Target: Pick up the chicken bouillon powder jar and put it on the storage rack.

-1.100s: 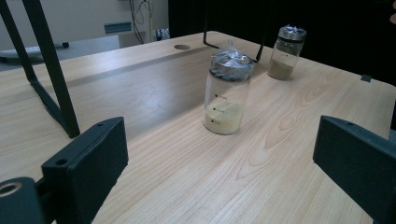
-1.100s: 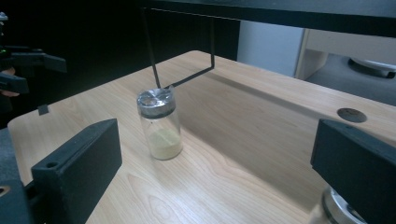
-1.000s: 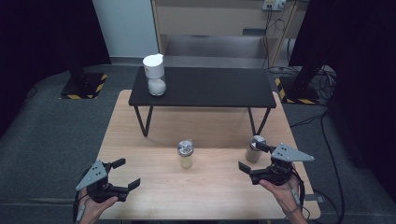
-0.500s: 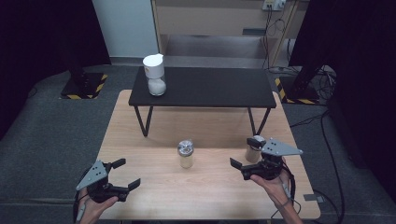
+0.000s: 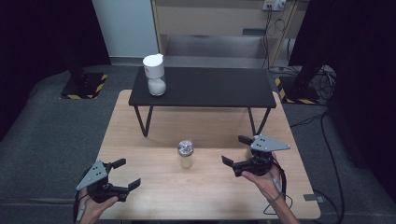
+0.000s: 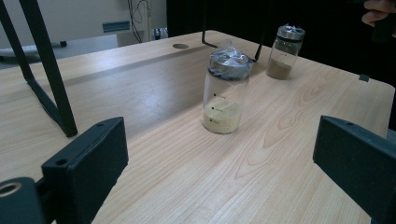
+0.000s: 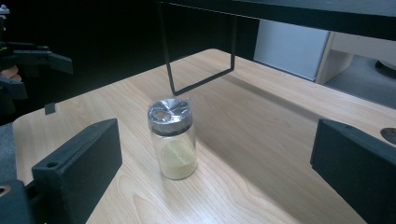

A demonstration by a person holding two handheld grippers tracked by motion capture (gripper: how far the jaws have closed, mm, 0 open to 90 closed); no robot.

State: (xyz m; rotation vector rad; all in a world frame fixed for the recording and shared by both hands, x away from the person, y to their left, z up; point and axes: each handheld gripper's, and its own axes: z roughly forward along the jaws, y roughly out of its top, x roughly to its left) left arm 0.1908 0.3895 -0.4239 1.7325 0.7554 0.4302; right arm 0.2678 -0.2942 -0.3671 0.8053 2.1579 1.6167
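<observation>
On the pale wooden worktop, the right hand-held gripper has swung inward toward the foil-capped jar, jaws apart and empty, probably lining up a grasp, while the left hand-held gripper waits, jaws also apart.

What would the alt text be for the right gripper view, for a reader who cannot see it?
A small glass jar with a foil-covered lid, part full of yellowish grains, stands upright on a light wooden table, framed between the right gripper's two open black jaws. Behind it a thin black metal leg comes down from a dark shelf; the other gripper shows far left.
</observation>
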